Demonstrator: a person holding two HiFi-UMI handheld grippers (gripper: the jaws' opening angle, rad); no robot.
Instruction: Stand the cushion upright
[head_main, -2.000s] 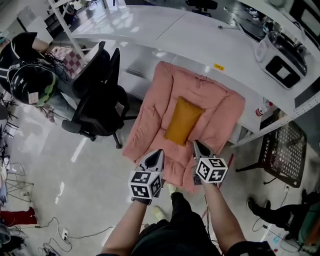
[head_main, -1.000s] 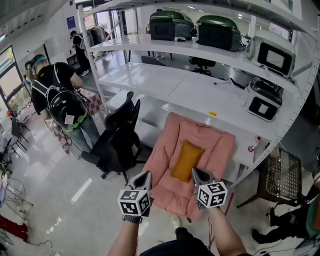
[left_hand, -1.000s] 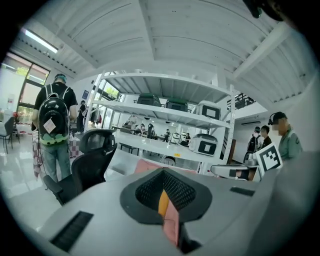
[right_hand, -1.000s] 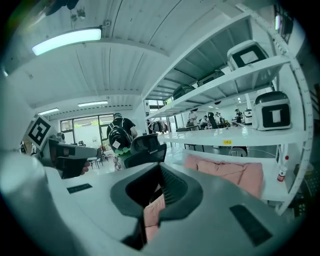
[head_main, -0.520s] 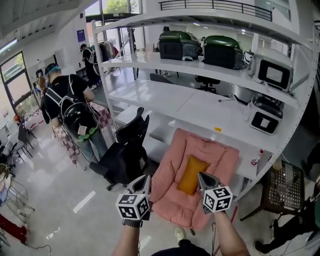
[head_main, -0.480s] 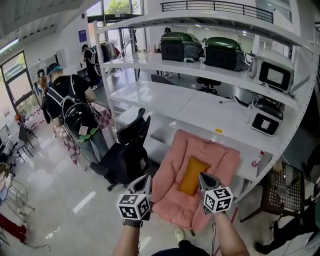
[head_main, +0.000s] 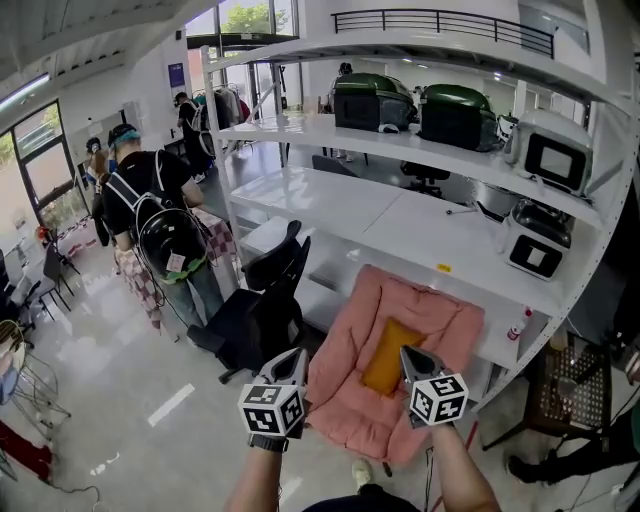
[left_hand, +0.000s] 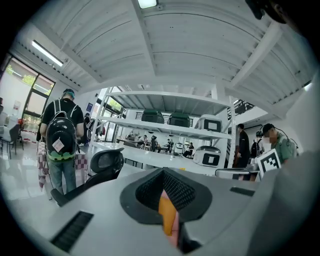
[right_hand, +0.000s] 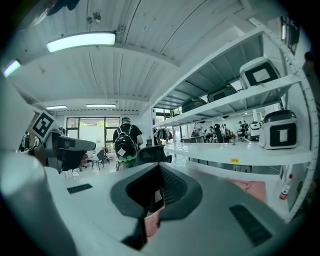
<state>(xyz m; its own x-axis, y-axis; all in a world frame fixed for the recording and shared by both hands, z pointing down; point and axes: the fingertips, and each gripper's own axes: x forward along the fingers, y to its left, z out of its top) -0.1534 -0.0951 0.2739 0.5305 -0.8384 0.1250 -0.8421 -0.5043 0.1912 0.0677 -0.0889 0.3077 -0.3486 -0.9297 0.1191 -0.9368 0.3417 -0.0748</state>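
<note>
A big pink padded cushion (head_main: 345, 392) leans tilted against the front of the white desk (head_main: 400, 225). A small orange cushion (head_main: 383, 355) lies on its middle. My left gripper (head_main: 297, 352) hangs in the air in front of the pink cushion's left part, shut and holding nothing. My right gripper (head_main: 404, 350) hovers level with it before the orange cushion's right edge, also shut and empty. In the left gripper view the shut left gripper (left_hand: 163, 174) lets through a sliver of orange. In the right gripper view the pink cushion (right_hand: 255, 187) shows past the shut right gripper (right_hand: 159, 167).
A black office chair (head_main: 262, 305) stands left of the cushion. A person with a backpack and helmet (head_main: 160, 220) stands further left. White shelves carry green cases (head_main: 375, 100) and appliances (head_main: 548, 160). A spray bottle (head_main: 517, 325) and a mesh chair (head_main: 570, 385) sit to the right.
The head view has tipped upward, bringing in the shelves and the room. Both grippers have risen a little, side by side, still shut. The cushions have not moved.
</note>
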